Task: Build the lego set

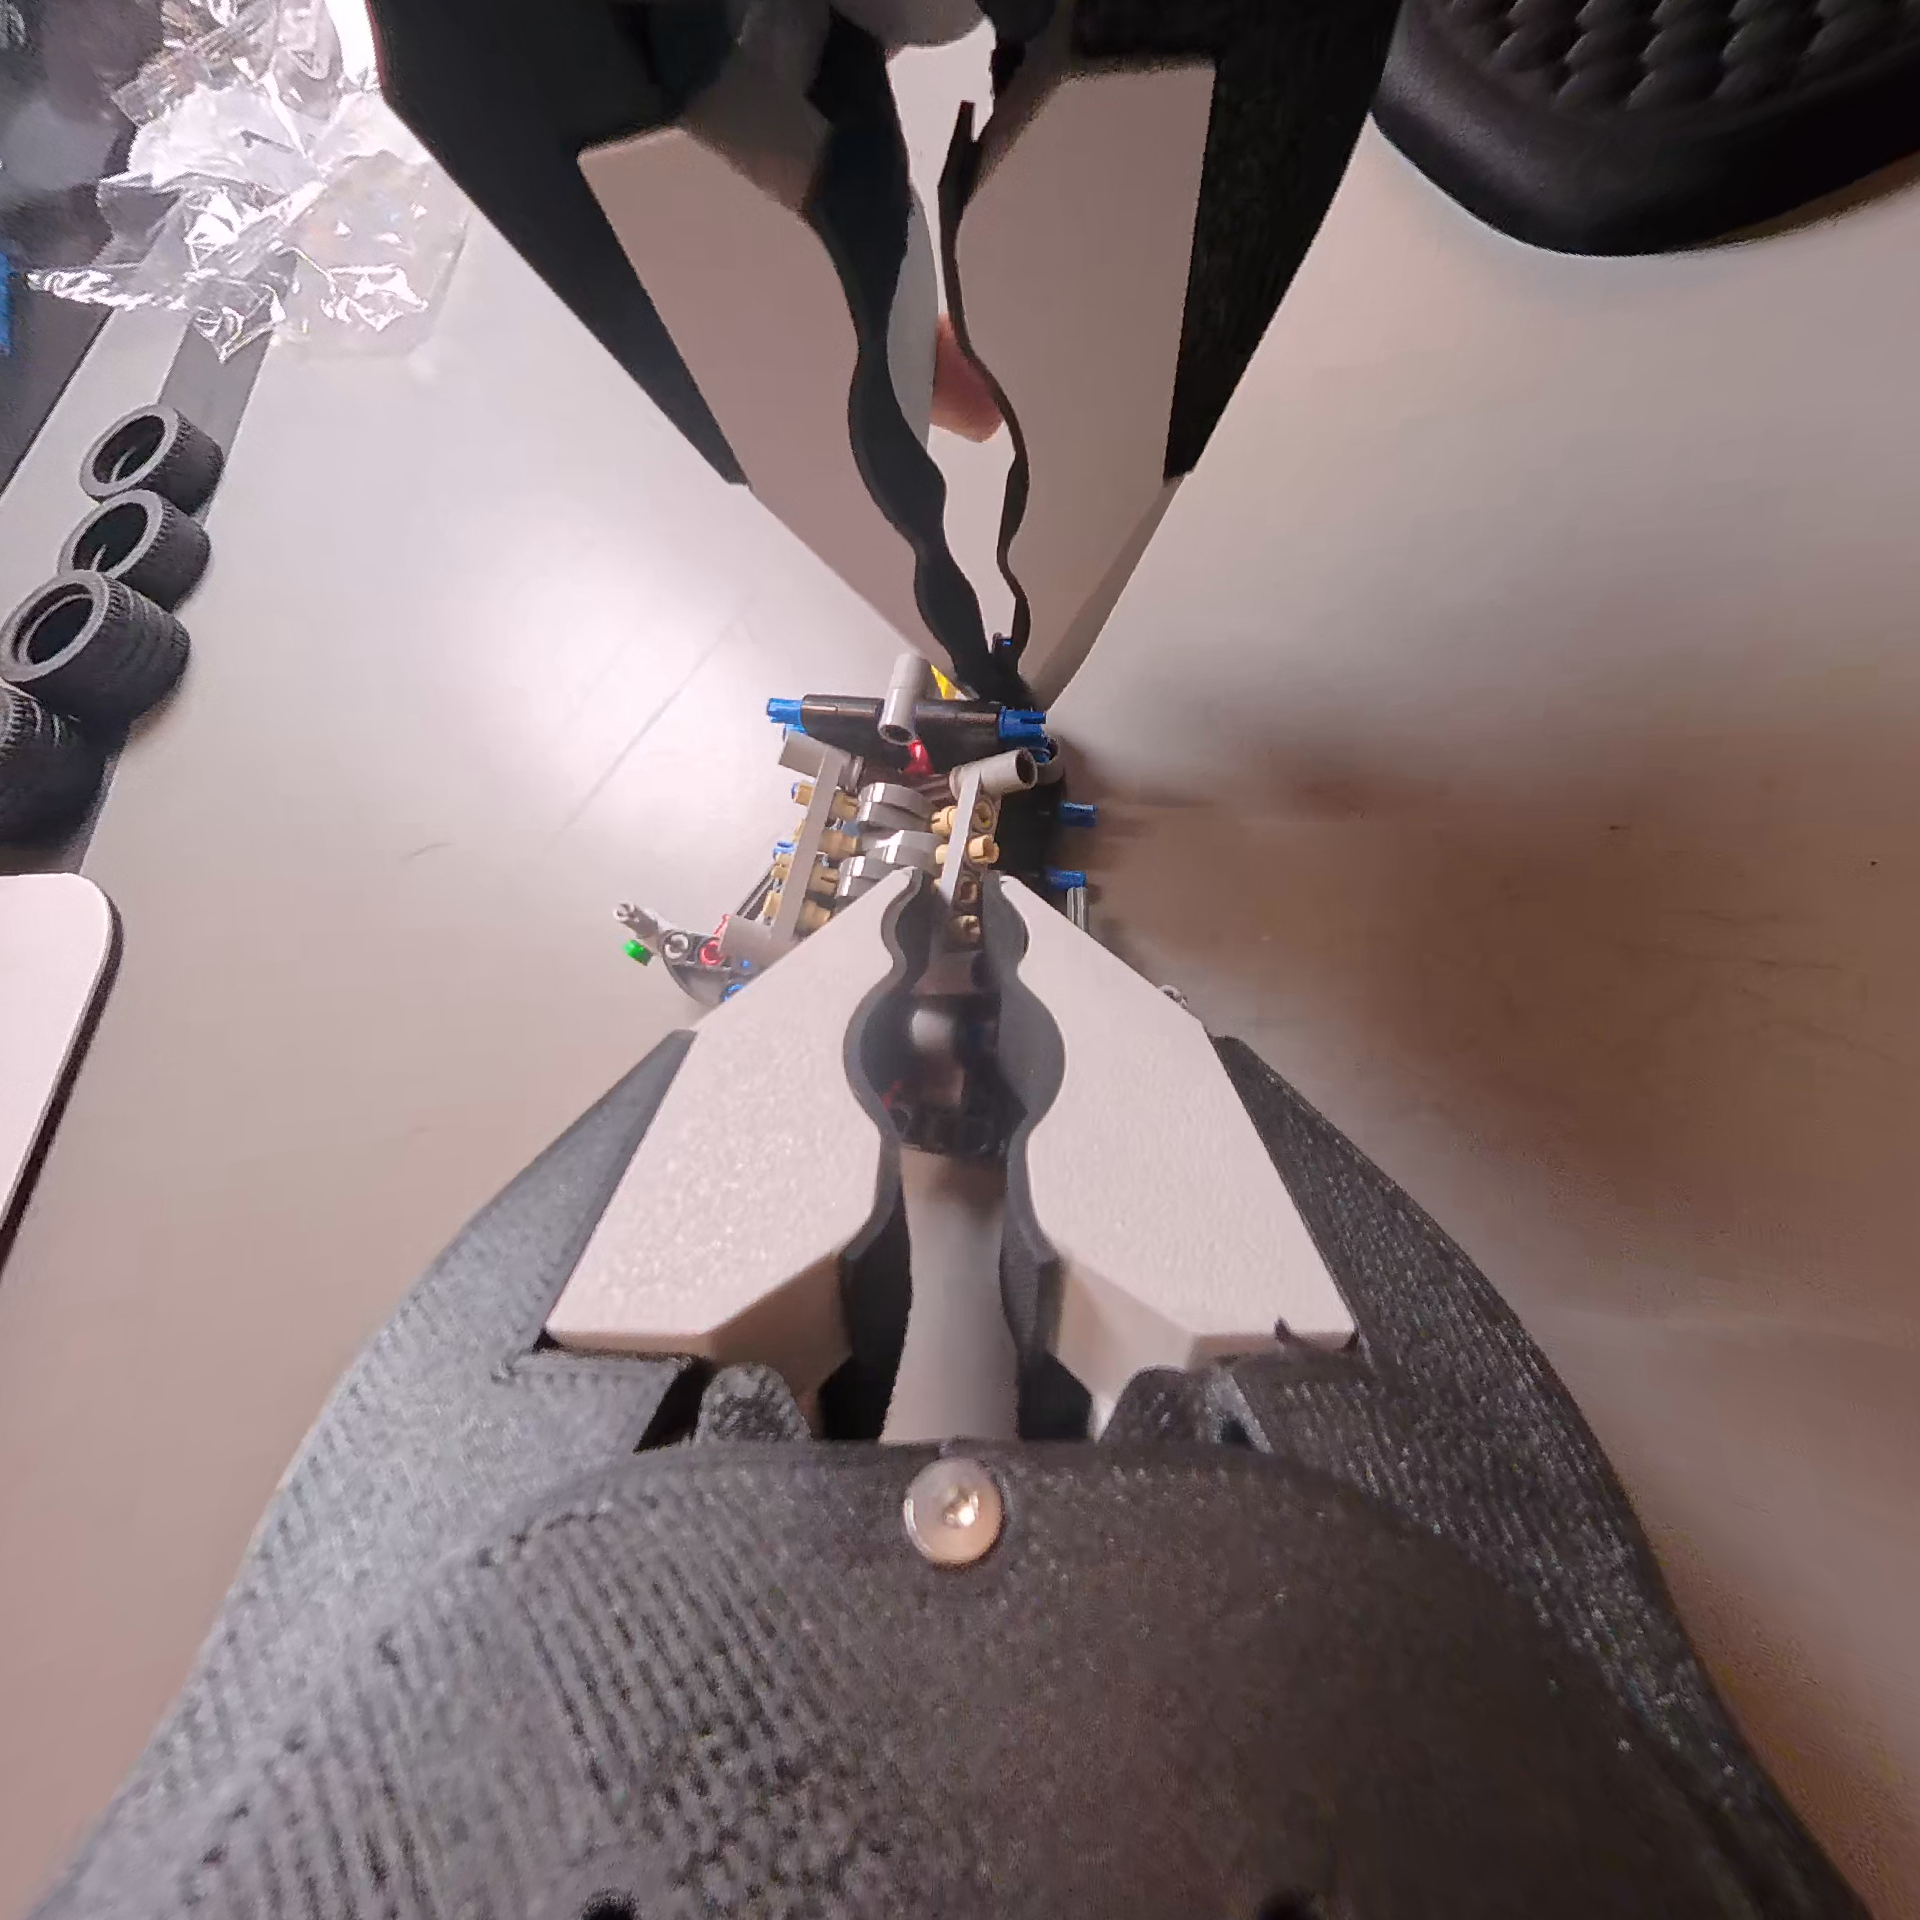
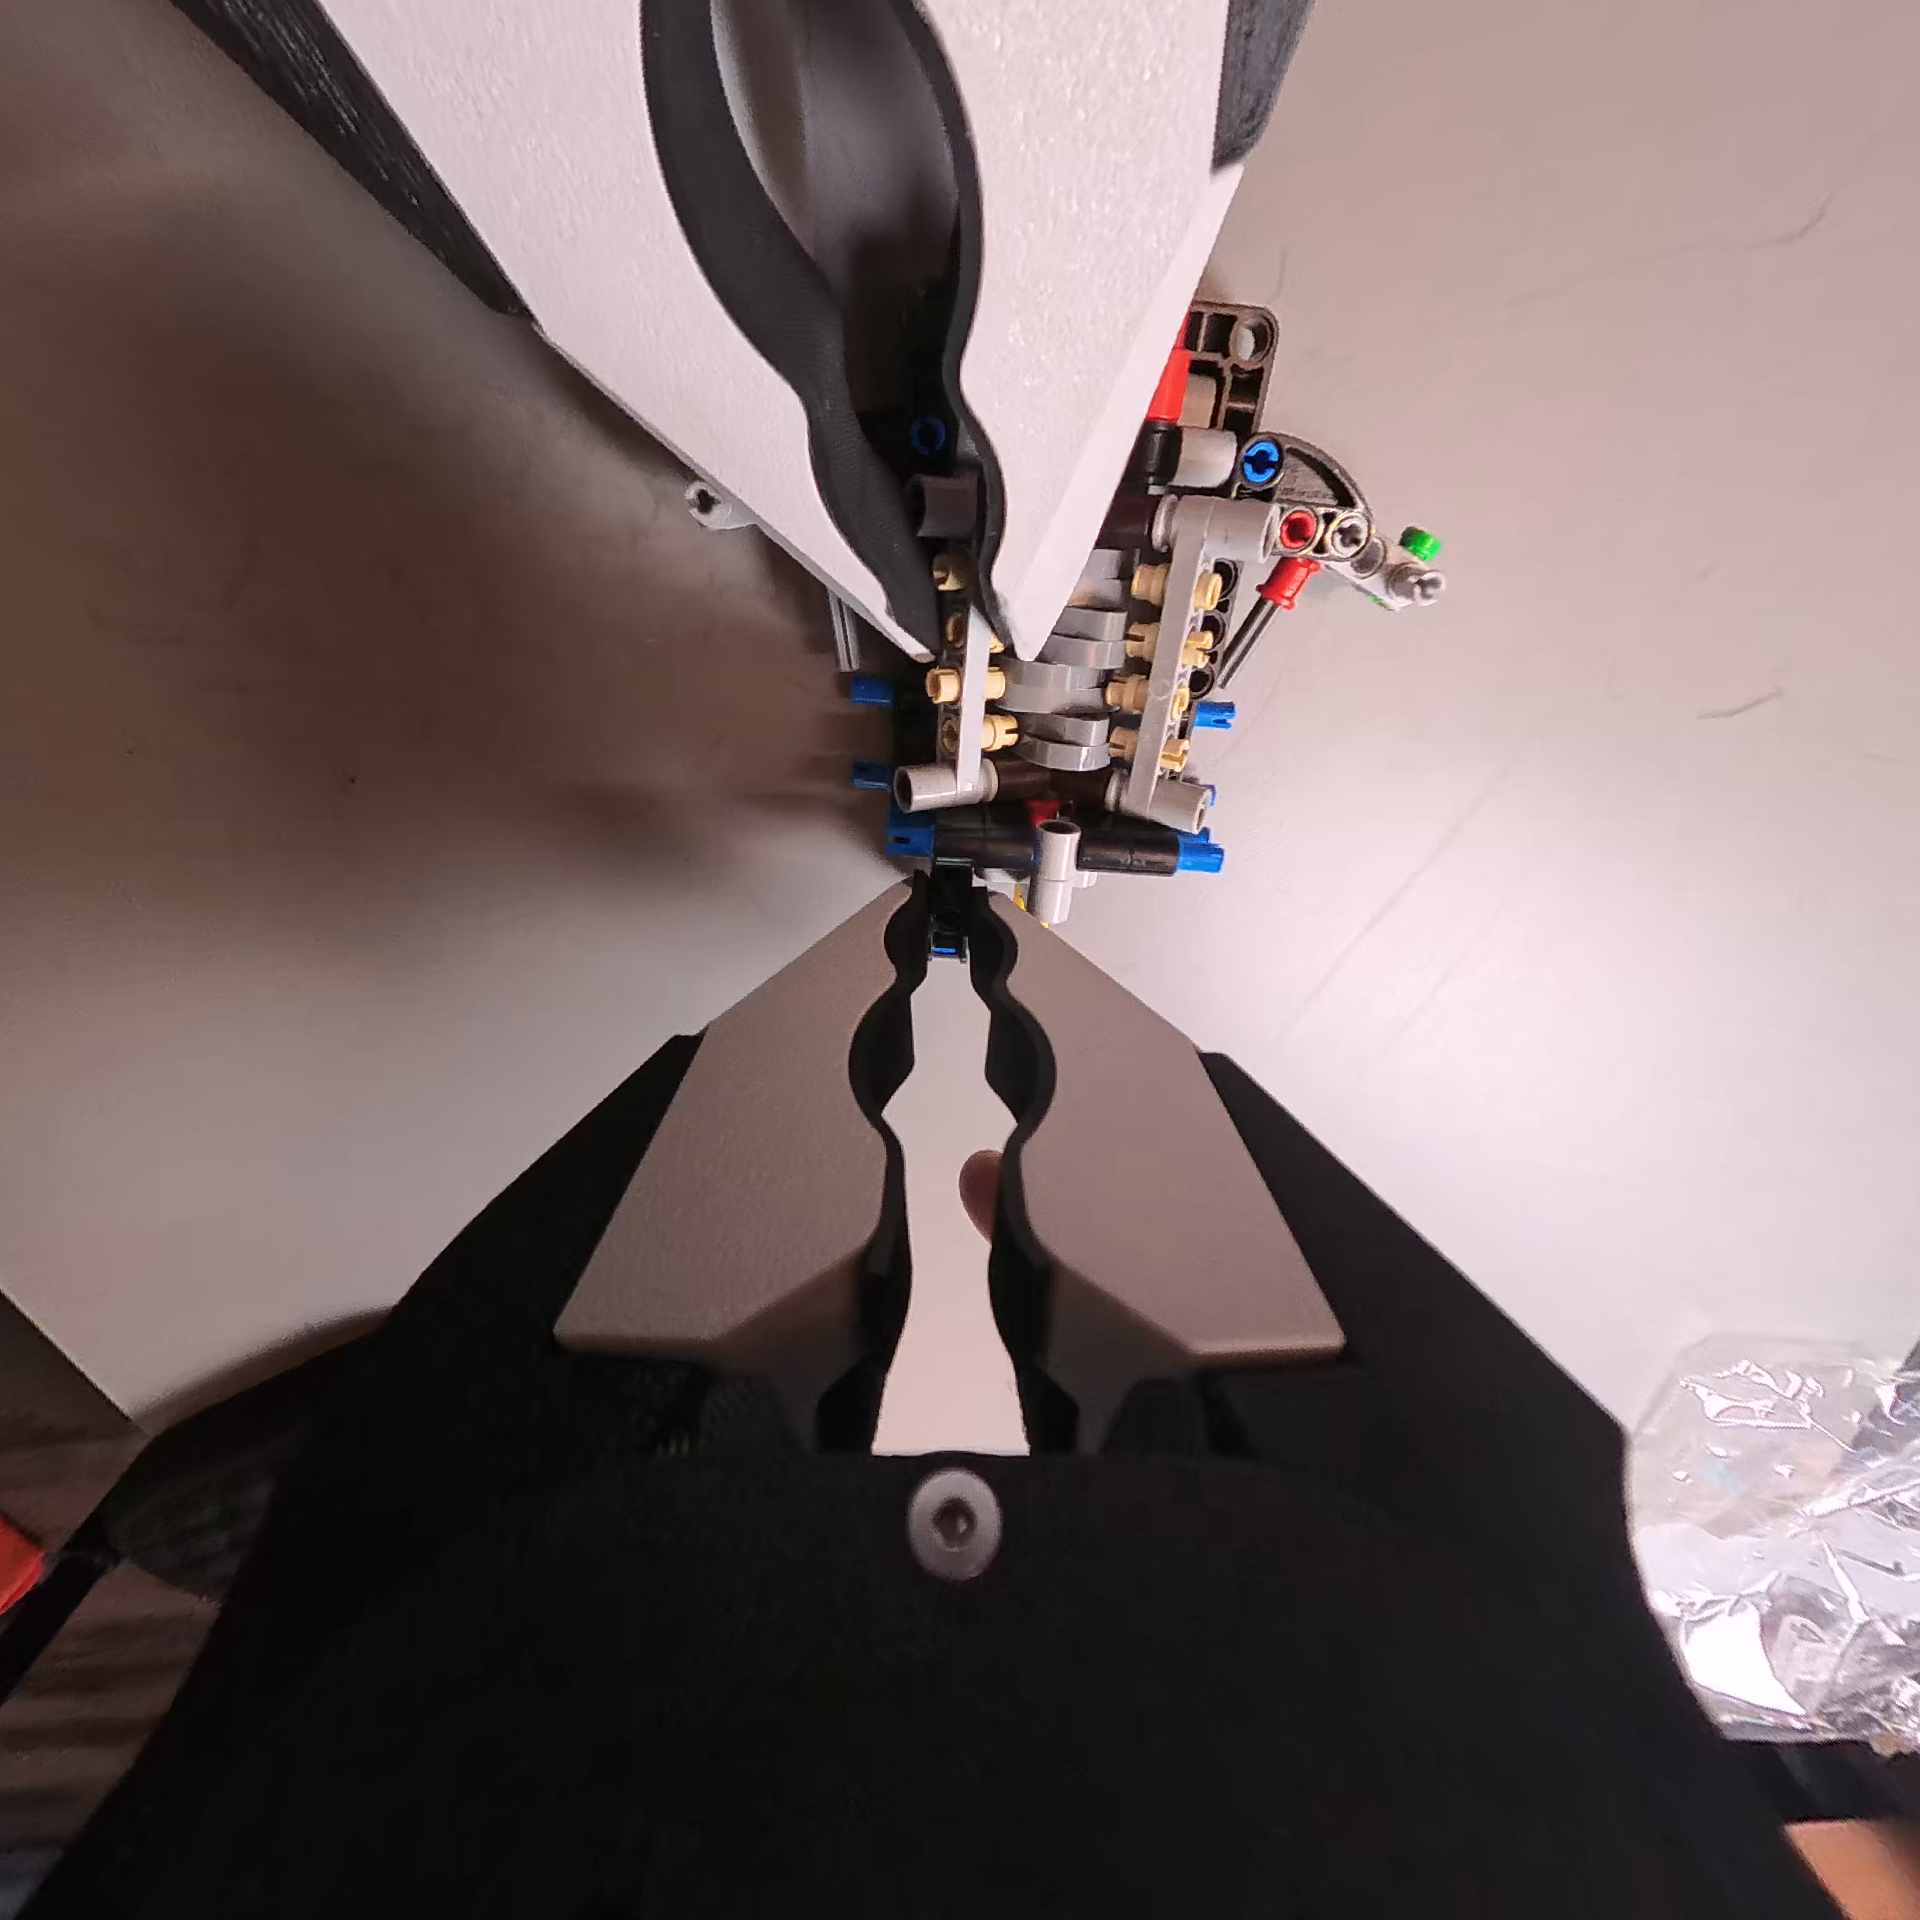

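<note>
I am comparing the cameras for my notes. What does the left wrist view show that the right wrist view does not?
Only the left wrist view shows the black tyres and a black chair.

Only the right wrist view shows the dark frame piece at the assembly's far end.

Both show the lego assembly, both grippers closed on it (left gripper, right gripper) and crumpled plastic.

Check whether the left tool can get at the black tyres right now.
Probably not: the left tool is clamped on the lego assembly, opposite the right tool. The tyres sit unobstructed, off to the side.

Lego assembly point(image 1: 894, 821) set on tabletop point(image 1: 1455, 623), between left tongs point(image 1: 954, 894) and right tongs point(image 2: 948, 904), which face each other. Tyres point(image 1: 94, 634) lined up well left; plastic wrap point(image 1: 260, 208) beyond them.
</note>
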Motion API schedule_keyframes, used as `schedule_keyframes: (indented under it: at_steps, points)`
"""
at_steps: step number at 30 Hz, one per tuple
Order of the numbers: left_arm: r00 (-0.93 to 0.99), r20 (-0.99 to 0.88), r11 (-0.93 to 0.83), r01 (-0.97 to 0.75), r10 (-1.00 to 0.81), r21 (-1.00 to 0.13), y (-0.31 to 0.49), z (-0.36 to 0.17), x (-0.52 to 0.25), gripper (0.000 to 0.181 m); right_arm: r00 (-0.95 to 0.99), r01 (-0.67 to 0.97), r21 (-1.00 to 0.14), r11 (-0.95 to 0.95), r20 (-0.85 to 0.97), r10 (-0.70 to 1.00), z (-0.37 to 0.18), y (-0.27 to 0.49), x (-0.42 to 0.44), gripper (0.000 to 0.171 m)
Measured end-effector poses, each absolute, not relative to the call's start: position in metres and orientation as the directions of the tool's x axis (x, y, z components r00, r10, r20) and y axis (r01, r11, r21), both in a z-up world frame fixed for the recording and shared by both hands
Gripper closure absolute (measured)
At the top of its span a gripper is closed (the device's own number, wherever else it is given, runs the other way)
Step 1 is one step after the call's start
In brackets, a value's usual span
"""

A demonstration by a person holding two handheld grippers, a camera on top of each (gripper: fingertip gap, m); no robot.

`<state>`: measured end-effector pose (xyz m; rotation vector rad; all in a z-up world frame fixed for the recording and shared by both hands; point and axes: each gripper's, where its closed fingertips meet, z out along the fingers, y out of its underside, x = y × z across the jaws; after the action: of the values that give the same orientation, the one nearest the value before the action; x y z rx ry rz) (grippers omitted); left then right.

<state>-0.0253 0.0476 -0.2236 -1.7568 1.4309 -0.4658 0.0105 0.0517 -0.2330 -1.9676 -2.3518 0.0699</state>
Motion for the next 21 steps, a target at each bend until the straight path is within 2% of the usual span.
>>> schedule_keyframes:
  at_steps: [21]
  points:
    - [0.29, -0.201, -0.035, -0.641, -0.936, -0.766, 0.0488, -0.2241, -0.0273, 0.173, -0.238, 0.969, -0.062, 0.239, 0.023, 0.971, -0.2349, 0.0526, 0.0079, 0.168]
